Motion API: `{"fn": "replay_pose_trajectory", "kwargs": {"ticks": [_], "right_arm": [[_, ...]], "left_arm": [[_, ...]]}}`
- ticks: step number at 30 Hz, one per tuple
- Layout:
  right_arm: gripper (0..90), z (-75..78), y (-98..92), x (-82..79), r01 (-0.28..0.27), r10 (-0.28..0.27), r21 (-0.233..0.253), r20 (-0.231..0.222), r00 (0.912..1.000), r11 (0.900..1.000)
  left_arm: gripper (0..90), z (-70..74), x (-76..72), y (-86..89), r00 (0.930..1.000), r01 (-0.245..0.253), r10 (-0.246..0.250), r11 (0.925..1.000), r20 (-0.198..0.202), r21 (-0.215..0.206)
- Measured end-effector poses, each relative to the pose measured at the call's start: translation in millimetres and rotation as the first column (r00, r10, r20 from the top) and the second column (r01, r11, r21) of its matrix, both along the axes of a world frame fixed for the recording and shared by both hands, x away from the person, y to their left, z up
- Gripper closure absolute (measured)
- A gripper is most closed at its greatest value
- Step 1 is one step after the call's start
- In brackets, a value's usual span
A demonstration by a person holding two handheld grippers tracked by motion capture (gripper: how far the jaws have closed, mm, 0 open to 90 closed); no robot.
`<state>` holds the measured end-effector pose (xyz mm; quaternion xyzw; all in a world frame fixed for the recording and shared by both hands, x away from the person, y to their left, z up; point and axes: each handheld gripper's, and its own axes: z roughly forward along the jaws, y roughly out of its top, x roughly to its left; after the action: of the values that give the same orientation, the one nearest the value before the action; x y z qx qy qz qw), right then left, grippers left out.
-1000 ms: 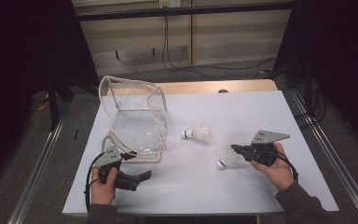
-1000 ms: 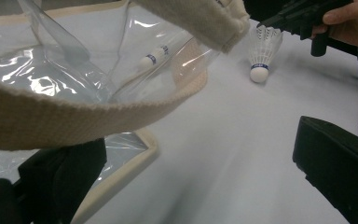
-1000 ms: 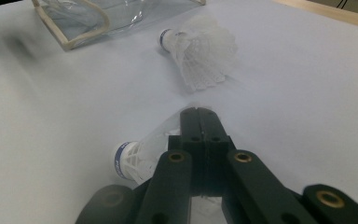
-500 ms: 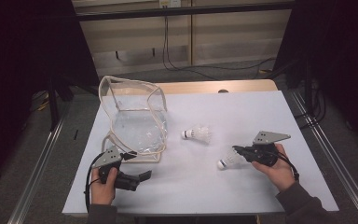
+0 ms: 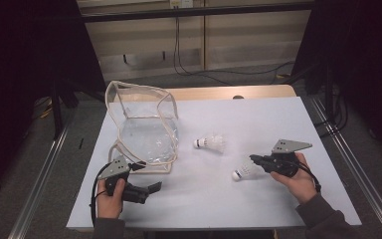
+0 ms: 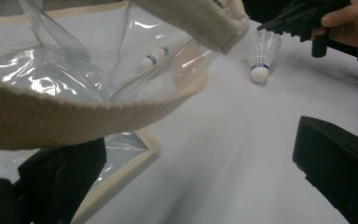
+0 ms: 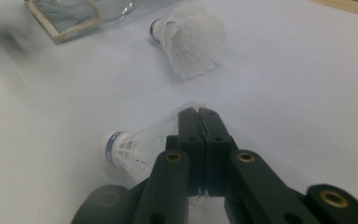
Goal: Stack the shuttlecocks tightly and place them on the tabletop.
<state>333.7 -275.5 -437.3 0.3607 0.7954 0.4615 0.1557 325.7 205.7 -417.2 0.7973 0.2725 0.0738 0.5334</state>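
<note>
White feathers of a shuttlecock (image 7: 135, 147) are pinched between the pressed-together jaws of the right gripper (image 7: 198, 116), which grips the skirt's edge while the blue-banded cork end points away to the left in the right gripper view. From the high view this shuttlecock (image 5: 243, 170) sits at the tip of the right gripper (image 5: 258, 162), low over the white table (image 5: 278, 119) on the person's right side. Whether its cork touches the table I cannot tell. A second shuttlecock (image 5: 210, 143) lies on its side near the table's middle, apart from the first, between it and the clear bag (image 5: 146, 127). That bag, trimmed in beige webbing, stands open on the left. The left gripper (image 5: 151, 189) rests just in front of the bag, its jaws spread wide and holding nothing, with a webbing strap (image 6: 98, 112) crossing close before its camera
</note>
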Motion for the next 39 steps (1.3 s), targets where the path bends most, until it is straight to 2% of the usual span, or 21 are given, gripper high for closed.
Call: {"fn": "replay_pose_trajectory", "kwargs": {"ticks": [17, 26, 34, 39], "right_arm": [[87.8, 5.0, -9.0, 0.7, 0.042, -0.042, -0.007, 0.02, 0.9989, 0.999], [86.3, 8.4, -15.3, 0.8, 0.074, -0.074, 0.013, 0.033, 0.9967, 0.997], [78.0, 14.7, -11.8, -2.4, 0.083, -0.084, 0.028, 0.042, 0.9956, 0.996], [66.4, 17.4, -6.7, -4.7, 0.072, -0.074, 0.041, 0.038, 0.9965, 0.997]], "left_arm": [[2.9, 0.1, 0.0, 0.0, 1.0, 0.0, 0.0, 1.0, 0.001, -0.001], [2.9, 0.1, 0.0, 0.0, 1.0, -0.002, 0.002, 1.0, 0.0, -0.002], [2.8, 0.0, 0.0, 0.0, 1.0, -0.001, 0.001, 1.0, 0.0, -0.001], [2.9, -0.5, 0.1, -0.6, 1.0, -0.003, 0.003, 1.0, 0.001, -0.004]]}}
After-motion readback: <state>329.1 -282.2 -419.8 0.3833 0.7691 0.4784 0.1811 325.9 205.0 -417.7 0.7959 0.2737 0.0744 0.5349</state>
